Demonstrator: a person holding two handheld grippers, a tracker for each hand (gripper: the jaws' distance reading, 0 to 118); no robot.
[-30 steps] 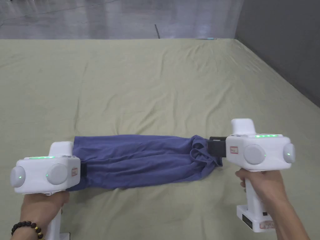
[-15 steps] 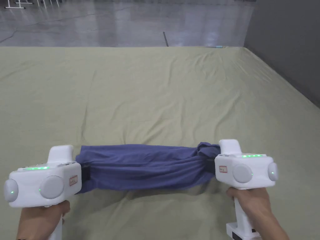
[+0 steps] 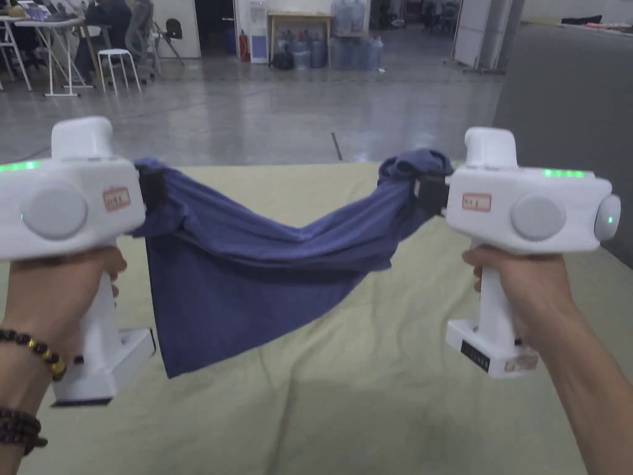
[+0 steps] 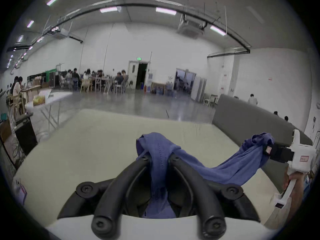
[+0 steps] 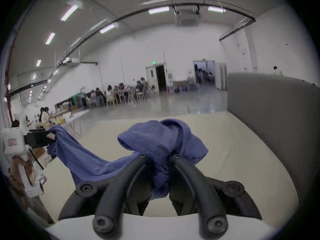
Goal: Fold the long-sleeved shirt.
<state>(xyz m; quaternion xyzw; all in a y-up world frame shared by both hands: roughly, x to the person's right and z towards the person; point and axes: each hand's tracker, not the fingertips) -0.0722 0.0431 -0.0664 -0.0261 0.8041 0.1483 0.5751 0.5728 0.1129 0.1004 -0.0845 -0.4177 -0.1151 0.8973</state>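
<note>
The blue long-sleeved shirt [image 3: 247, 272] hangs in the air between my two grippers, sagging in the middle, with a flap drooping low on the left. My left gripper [image 3: 151, 188] is shut on the shirt's left end; in the left gripper view the cloth [image 4: 160, 159] is pinched between both jaws at my left gripper [image 4: 159, 157]. My right gripper [image 3: 426, 188] is shut on the bunched right end, and the right gripper view has that bunch [image 5: 161, 139] squeezed at my right gripper [image 5: 159, 157].
The olive-green table cover [image 3: 383, 383] lies below the shirt. A grey partition [image 3: 562, 111] stands along the table's right side. Beyond the far edge is a shiny floor with chairs, tables and seated people [image 4: 97, 79].
Both grippers have lifted the shirt off the table to about chest height. It lay stretched flat before and now hangs and sags. The head camera has tilted up.
</note>
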